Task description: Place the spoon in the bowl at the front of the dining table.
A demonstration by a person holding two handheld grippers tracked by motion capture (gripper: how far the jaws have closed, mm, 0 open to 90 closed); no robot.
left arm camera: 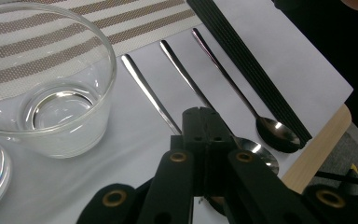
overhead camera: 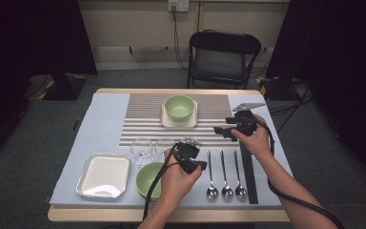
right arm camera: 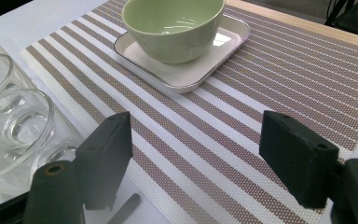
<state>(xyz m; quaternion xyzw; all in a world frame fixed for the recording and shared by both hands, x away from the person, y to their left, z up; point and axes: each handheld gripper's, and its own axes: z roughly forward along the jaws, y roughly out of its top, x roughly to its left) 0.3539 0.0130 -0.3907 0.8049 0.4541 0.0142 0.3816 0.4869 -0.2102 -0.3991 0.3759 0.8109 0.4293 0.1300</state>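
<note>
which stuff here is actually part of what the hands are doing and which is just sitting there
In hand, likely: left gripper, shut above the leftmost spoon; right gripper, open over the striped mat, facing the green bowl on its white plate.
Lying about: glasses, metal tray, second green bowl, black strip, chair.
</note>
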